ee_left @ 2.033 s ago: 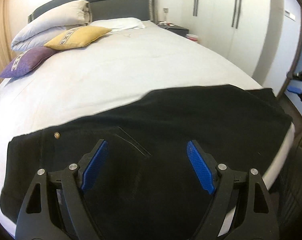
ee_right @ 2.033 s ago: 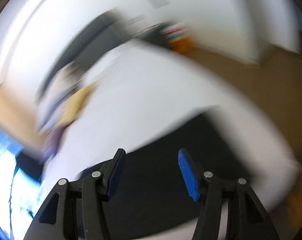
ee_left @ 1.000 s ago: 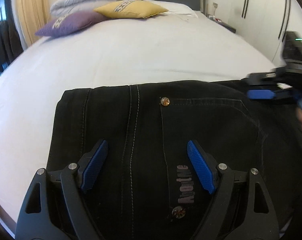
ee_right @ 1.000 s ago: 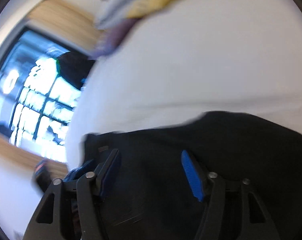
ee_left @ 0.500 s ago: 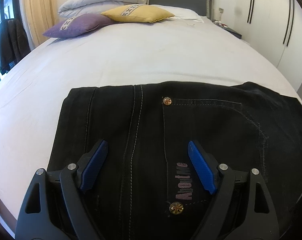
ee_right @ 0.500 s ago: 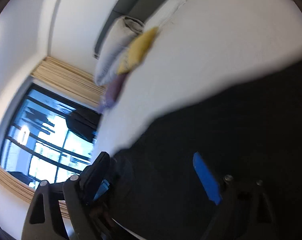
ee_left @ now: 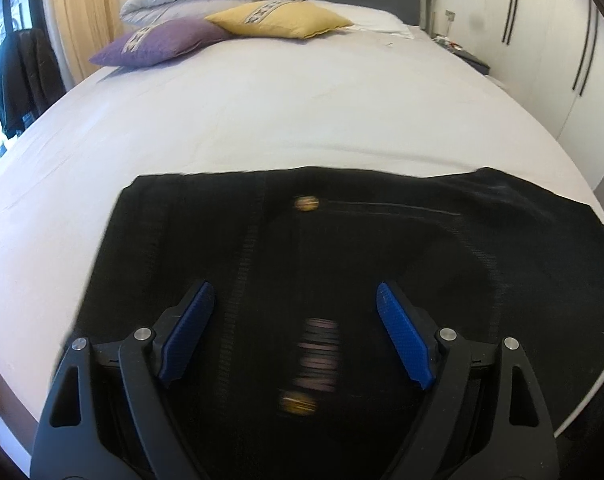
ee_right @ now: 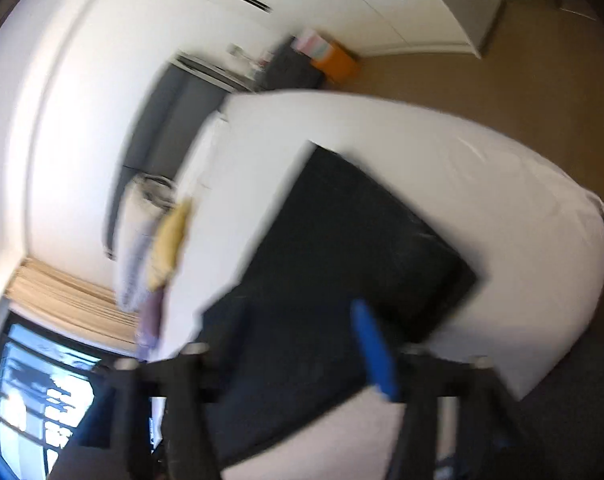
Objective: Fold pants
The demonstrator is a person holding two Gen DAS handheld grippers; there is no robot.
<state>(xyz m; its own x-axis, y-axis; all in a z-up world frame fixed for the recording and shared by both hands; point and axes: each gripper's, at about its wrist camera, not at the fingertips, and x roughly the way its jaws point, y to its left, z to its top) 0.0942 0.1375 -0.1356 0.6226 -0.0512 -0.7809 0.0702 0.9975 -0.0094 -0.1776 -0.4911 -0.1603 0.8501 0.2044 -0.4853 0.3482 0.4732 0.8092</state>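
Black pants lie folded flat near the front edge of a white bed, with brass buttons and a pink logo showing. My left gripper hovers open above the waist area, nothing between its blue pads. In the blurred right wrist view the same pants appear as a dark rectangle on the bed. My right gripper hangs over the pants' near end with its jaws closing and no cloth seen between them.
Purple and yellow cushions and white pillows sit by the grey headboard. White wardrobes stand to the right, and a nightstand sits beside the bed. A window and curtain are on the left. Brown floor borders the bed.
The right gripper swung fast across the pants and rolled, so its view turned from the window side toward the wardrobes. The left gripper drifted slightly back; the pants stayed flat.
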